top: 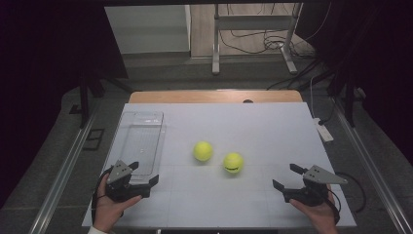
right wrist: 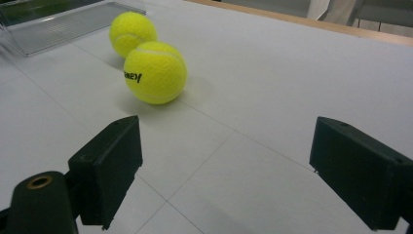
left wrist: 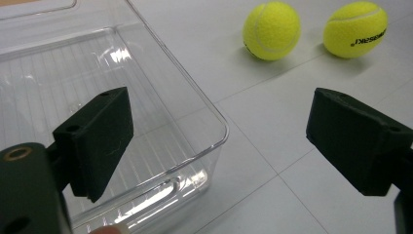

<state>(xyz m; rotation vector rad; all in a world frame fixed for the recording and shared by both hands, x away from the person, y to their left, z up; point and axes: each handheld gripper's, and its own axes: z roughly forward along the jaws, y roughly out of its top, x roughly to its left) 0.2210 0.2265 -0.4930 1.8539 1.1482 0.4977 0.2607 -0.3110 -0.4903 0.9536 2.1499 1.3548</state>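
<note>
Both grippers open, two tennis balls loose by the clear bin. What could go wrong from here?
1. The tennis balls sit loose on the smooth table; a nudge from a jaw would likely send one rolling, maybe into the other.
2. The left gripper hovers at the near corner of the clear bin; swinging toward the balls could clip its rim and shift it.
3. The right gripper might pinch off-centre and squirt the ball out.

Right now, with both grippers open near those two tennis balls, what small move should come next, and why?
Probably ease the right gripper forward toward the nearer tennis ball: its jaws stand open and empty, that ball lies straight ahead, and the clear bin holds nothing.
</note>
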